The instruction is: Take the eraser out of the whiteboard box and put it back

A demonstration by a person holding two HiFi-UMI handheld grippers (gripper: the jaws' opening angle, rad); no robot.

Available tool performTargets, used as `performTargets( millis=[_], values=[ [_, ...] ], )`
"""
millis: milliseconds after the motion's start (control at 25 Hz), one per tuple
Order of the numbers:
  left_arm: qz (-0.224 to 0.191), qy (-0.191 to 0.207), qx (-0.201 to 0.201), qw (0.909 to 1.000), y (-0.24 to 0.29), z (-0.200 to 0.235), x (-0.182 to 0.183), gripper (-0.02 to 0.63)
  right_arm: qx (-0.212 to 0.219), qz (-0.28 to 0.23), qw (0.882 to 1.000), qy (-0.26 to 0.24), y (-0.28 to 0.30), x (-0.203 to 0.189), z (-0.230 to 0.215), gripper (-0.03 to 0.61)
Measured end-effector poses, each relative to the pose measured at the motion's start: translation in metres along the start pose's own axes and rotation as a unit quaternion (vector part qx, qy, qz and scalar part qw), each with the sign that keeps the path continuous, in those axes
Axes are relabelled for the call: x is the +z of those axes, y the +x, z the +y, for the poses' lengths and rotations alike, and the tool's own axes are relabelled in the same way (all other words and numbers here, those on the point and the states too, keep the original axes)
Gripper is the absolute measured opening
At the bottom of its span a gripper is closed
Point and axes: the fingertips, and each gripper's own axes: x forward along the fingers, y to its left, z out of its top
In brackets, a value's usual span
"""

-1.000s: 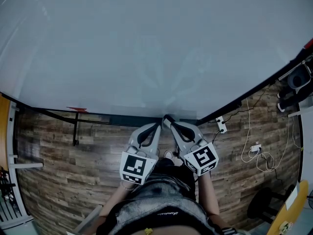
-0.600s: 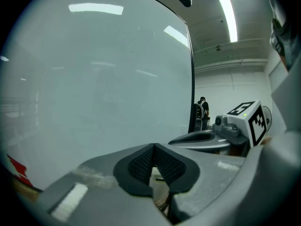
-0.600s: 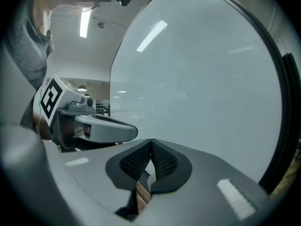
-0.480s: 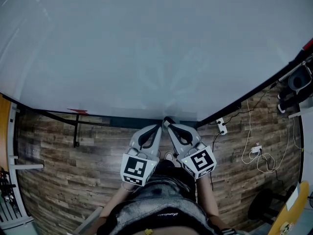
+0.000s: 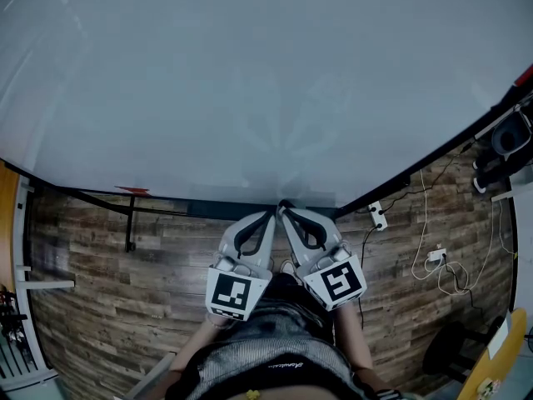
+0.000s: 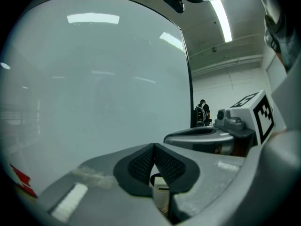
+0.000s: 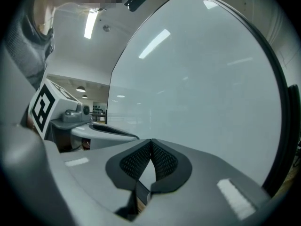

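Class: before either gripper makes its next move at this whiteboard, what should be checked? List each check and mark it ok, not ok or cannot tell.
1. Left gripper carries nothing: ok, jaws together and empty.
2. Right gripper carries nothing: ok, jaws together and empty.
3. Jaws open for a grasp: not ok, both are shut.
4. Eraser in sight: not ok, no view shows it.
5. Box in sight: not ok, no view shows one along the whiteboard.
6. Gripper tips clear of each other: cannot tell, they sit very close together in the head view.
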Motion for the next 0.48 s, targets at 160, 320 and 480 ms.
performTargets(
  millis=[160,320,480],
  values=[
    [-0.018,0.002,0.005,0.9998,-0.006,0.001,0.011,0.0,-0.002,-0.02,1.0,-0.009,-0.003,0.021,0.006,0.003],
    [-0.031,0.011,0.006,0.9994,-0.008,0.0,0.023,0.0,-0.009,-0.04,0.999,-0.011,-0.006,0.04,0.005,0.002],
    [-0.039,0.015,0.006,0.9991,-0.012,-0.002,0.03,0.0,-0.008,-0.049,0.998,-0.023,-0.009,0.051,0.008,0.002]
  ],
)
